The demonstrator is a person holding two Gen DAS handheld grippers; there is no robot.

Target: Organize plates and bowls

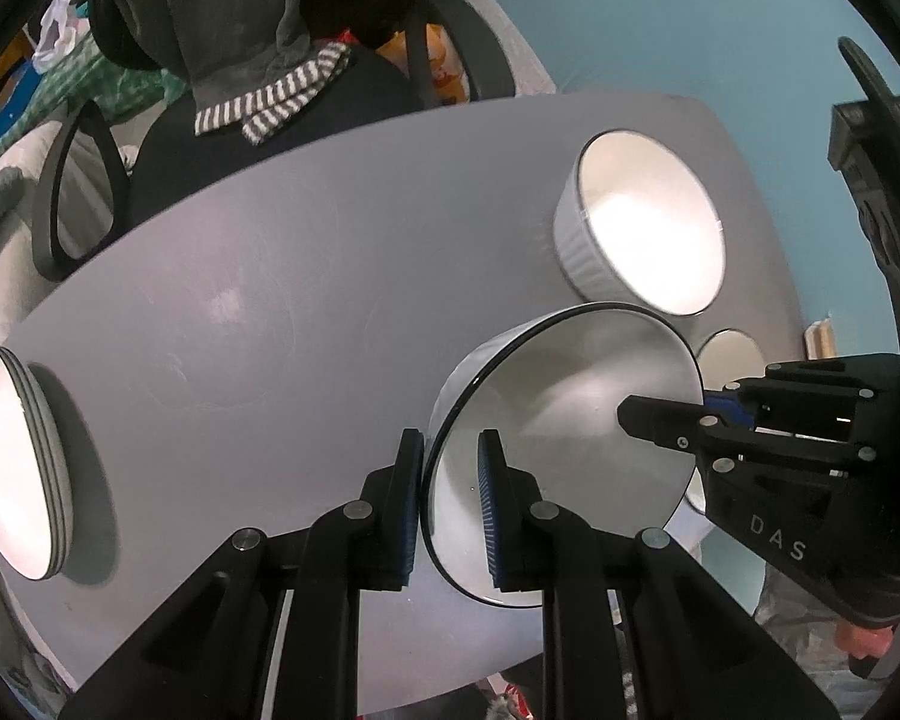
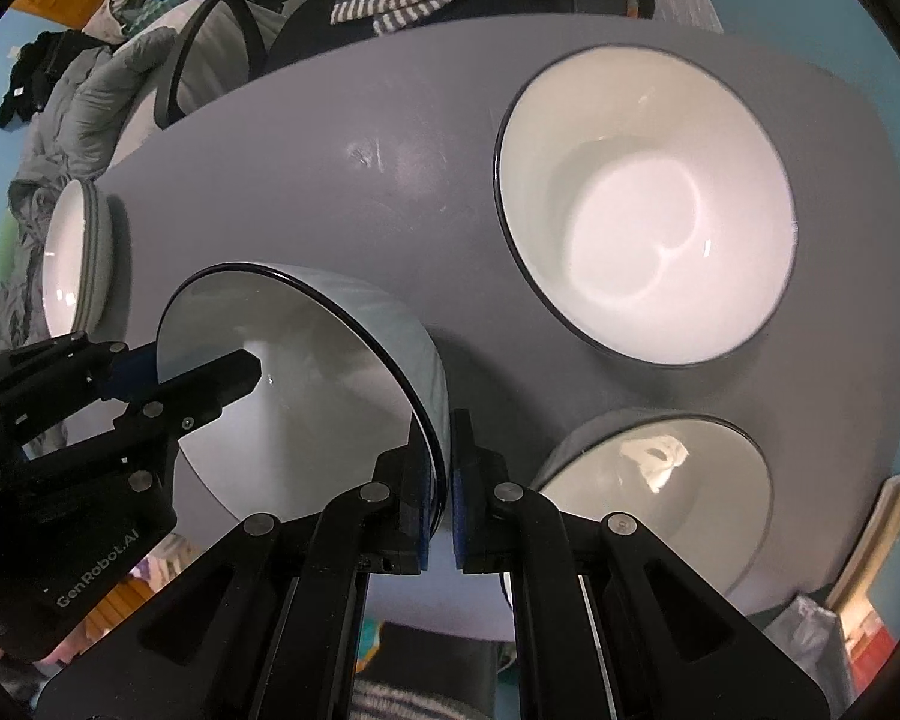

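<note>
Two grippers, left gripper [image 1: 450, 504] and right gripper [image 2: 447, 480], clamp opposite rims of one bowl [image 1: 564, 420], raised off the tabletop [image 1: 240, 330]. Step: carrying. Next, likely nest it into a far bowl [image 2: 648, 210], lowering level.

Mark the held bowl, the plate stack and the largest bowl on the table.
held bowl [image 1: 570, 420]: left wrist view, inside wall.
plate stack [image 1: 6, 462]: left wrist view, face of the top plate.
largest bowl [image 2: 642, 210]: right wrist view, inner bottom.
</note>
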